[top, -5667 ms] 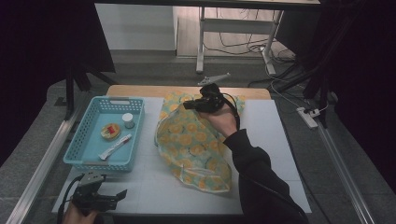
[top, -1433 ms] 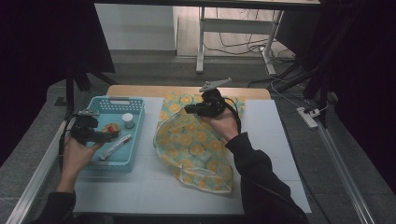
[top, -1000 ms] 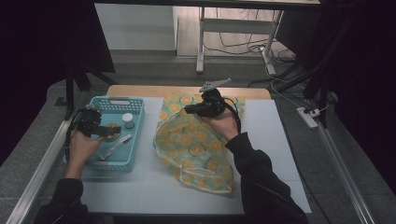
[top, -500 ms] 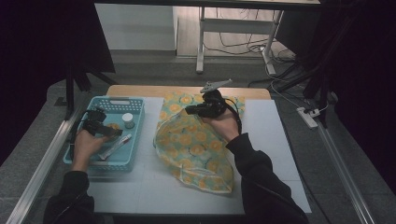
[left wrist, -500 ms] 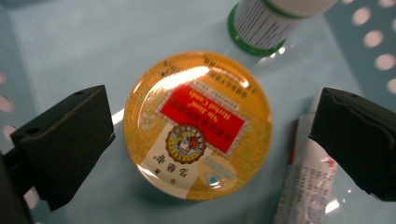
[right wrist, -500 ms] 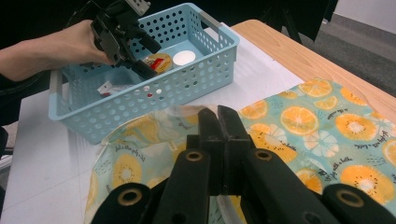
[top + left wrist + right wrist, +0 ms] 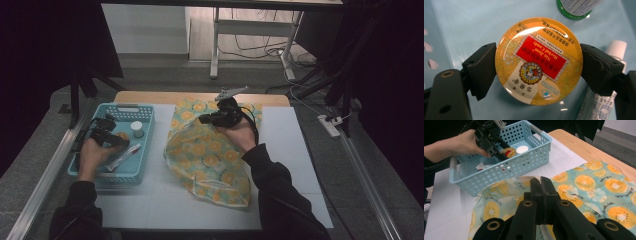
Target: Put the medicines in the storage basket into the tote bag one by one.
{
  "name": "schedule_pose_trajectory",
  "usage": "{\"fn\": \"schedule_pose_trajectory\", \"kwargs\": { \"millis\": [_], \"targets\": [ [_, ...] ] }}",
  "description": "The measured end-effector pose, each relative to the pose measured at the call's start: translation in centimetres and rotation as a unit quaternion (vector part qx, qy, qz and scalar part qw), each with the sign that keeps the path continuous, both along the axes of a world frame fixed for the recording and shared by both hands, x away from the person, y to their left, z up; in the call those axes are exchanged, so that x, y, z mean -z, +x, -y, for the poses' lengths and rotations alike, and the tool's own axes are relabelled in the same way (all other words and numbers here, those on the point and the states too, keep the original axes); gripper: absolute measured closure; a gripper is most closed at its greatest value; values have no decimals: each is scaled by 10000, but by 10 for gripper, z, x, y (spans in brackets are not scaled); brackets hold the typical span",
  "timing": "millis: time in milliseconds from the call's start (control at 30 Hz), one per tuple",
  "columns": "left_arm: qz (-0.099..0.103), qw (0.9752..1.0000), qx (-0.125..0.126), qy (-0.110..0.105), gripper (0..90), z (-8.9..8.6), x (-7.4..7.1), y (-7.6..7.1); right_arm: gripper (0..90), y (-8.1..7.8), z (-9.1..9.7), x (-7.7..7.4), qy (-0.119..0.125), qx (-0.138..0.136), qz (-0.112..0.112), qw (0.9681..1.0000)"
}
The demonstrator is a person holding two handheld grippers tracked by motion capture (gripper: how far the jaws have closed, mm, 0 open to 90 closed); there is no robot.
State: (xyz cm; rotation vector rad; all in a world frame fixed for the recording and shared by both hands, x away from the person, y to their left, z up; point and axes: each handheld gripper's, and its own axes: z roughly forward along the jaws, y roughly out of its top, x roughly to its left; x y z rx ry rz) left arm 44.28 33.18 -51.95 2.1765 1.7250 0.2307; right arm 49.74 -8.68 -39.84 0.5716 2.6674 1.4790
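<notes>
A round yellow-and-red candy tin [image 7: 539, 60] lies flat on the floor of the light blue basket [image 7: 125, 106]. My left gripper [image 7: 539, 62] reaches down into the basket; its jaws have just been closing and both pads now sit against the tin's rim. From the high view, the left gripper [image 7: 119, 138] is in the basket's middle. An orange-print fabric bag [image 7: 210, 155] lies on the white mat. My right gripper [image 7: 541, 181] is shut on the bag's upper left edge and holds it raised; it also appears in the high view as the right gripper [image 7: 206, 119].
Inside the basket a white-capped green bottle [image 7: 136, 127] stands behind the tin and a tube [image 7: 122, 155] lies beside it. The basket wall [image 7: 499, 170] stands between the bag and the left hand. A wooden table edge [image 7: 200, 96] runs along the back.
The left hand came from the table's front edge into the basket and sank onto the tin. Its jaws narrowed around the tin. The right hand stayed still on the bag.
</notes>
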Motion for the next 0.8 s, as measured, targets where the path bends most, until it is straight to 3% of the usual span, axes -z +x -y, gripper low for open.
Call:
{"fn": "schedule_pose_trajectory", "kwargs": {
  "millis": [167,433,533,800],
  "targets": [
    [-58,10000,-74,27,204,1,-2,1,900,0,1,0,7,14,-7,10000],
    [187,9995,-163,-195,205,-4,-12,-3,900,1,3,-1,39,48,8,10000],
    [310,9990,-128,-285,206,-4,-20,-7,900,2,4,-1,43,61,14,10000],
    [652,9966,270,-424,206,2,-44,-19,900,2,4,1,41,83,8,10000]
  ]
}}
